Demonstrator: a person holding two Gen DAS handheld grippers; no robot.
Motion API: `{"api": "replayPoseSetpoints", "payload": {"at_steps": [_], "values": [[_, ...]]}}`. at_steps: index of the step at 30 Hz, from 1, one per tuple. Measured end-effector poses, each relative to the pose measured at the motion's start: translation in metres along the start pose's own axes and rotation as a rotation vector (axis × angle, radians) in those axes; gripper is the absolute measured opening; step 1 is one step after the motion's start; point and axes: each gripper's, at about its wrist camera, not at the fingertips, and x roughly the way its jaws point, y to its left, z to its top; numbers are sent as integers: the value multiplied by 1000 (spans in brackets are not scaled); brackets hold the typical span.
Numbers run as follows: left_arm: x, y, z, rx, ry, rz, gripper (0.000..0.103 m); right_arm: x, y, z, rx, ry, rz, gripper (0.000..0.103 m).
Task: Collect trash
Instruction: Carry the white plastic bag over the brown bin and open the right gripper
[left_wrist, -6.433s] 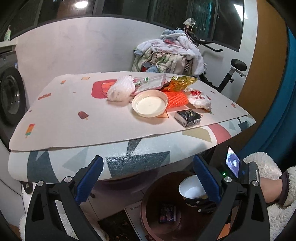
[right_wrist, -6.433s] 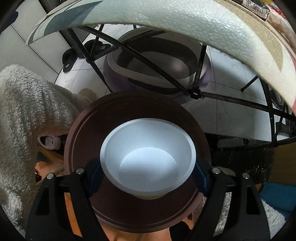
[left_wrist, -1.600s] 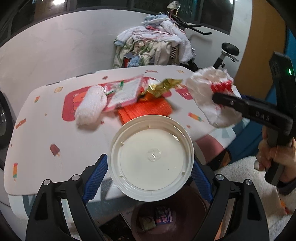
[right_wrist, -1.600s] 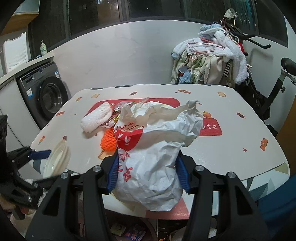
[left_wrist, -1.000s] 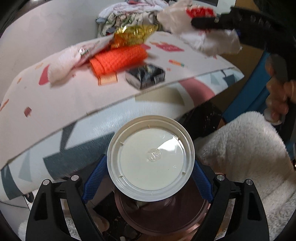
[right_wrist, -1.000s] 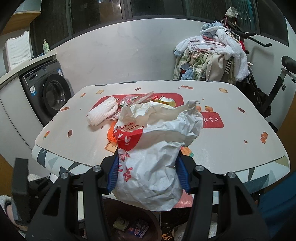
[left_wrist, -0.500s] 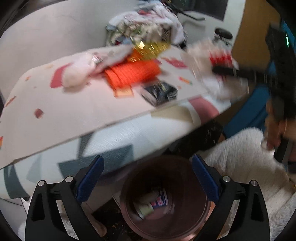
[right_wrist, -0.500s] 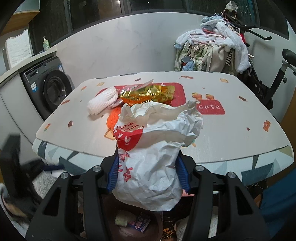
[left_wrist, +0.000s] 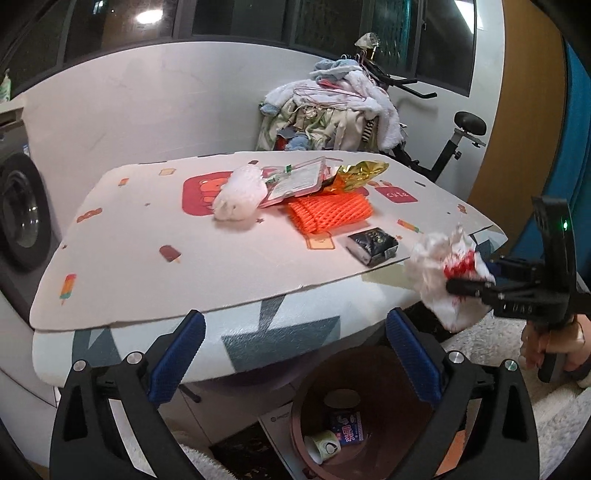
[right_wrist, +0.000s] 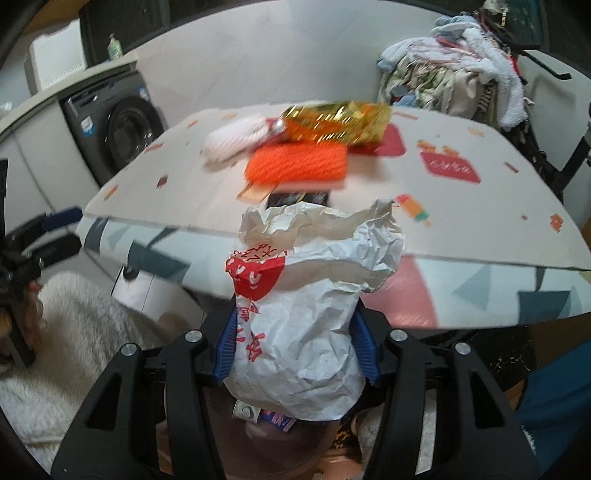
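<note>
Left wrist view showed the left tool (left_wrist: 293, 354) spread wide with nothing between its blue pads, hovering over the brown bin (left_wrist: 373, 373) below the tabletop (left_wrist: 147, 266) edge. A paper cup (left_wrist: 321, 445) and a small printed packet (left_wrist: 346, 428) already lay in the bin.

On the tabletop, from the left, lay a white foam net (left_wrist: 238, 195), a clear flat packet (left_wrist: 299, 181), an orange mesh sleeve (left_wrist: 328, 214), a gold wrapper (left_wrist: 360, 175) and, near the front edge, a small dark box (left_wrist: 373, 242). I judged the net, mesh and wrapper light and limp, likely to crumple or slip, so a pinch across the bunched middle would suit them. The box looked stiffer and should take a grip across its short sides.

Further right, the right tool (left_wrist: 476, 280) was clamped on a crumpled white paper bag (left_wrist: 439, 269) with red print, held in the air off the tabletop's right corner and above the bin's far side. In the right wrist view, the bag (right_wrist: 299, 325) sat squeezed at its waist between the right tool (right_wrist: 295, 347) pads, its upper part flaring loosely. It seemed light and soft, so it should drop freely once released, though the open top might catch on a pad.
</note>
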Motion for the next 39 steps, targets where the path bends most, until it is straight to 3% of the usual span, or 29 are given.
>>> {"api": "replayPoseSetpoints", "payload": {"at_steps": [11,17,25,28,30,32,39], "values": [[1,7,-12,-58,-13,8,96,41,37,-32,-105,161,63,54],[3,15,-14,-103,-11,6,96,72,42,-47,-135,300,44,54],[5,12,-14,-96,-2,11,96,90,44,-58,-146,390,11,55],[6,12,-15,-93,0,12,96,91,45,-59,-152,394,-4,67],[6,12,-14,-93,1,14,96,89,45,-57,-151,384,-5,85],[5,12,-15,-93,2,15,96,82,44,-55,-149,353,-20,92],[6,14,-13,-105,4,24,96,55,36,-36,-124,223,-50,97]]}}
